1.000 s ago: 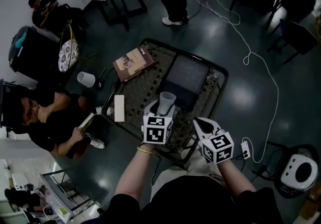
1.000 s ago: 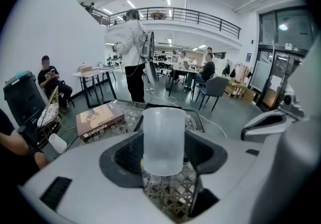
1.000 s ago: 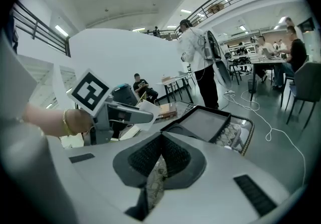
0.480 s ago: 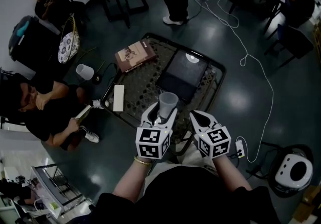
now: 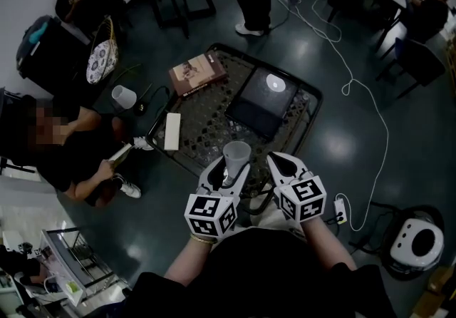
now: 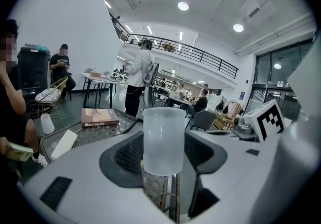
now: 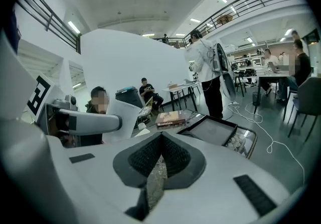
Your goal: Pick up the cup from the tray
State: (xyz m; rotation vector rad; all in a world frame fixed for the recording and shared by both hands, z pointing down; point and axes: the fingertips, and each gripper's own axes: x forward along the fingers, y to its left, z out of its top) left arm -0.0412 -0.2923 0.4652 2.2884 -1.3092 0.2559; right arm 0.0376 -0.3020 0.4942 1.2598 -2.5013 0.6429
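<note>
Holds the cup (image 5: 236,156) upright in the left gripper (image 5: 229,172), raised clear of the tray (image 5: 246,122) and, as far as can be judged, over the near edge of the mesh table (image 5: 196,127) (well apart from the tray's dark bed, close in to the body); reads as the tail end of the pick, with lifting judged done and only carrying or setting down left to follow; points the mouth straight up, probably out of plain caution against tipping, though shows no contents through the frosted wall; grips low on the side, rim and upper wall free, a fair hold for a light, thin-walled thing apt to slip or dent under a hard squeeze.

Spreads the left jaws just to the cup's own width, one pad pressed to each side of the wall; carries nothing else between them; shows table mesh below the cup's base, not touching it.

Hangs the right gripper (image 7: 160,142) just beside the left at about the same height; clenched, pads meeting at the tips, grasping nothing; takes no share in the hold, seemingly parked out of the way.
</note>
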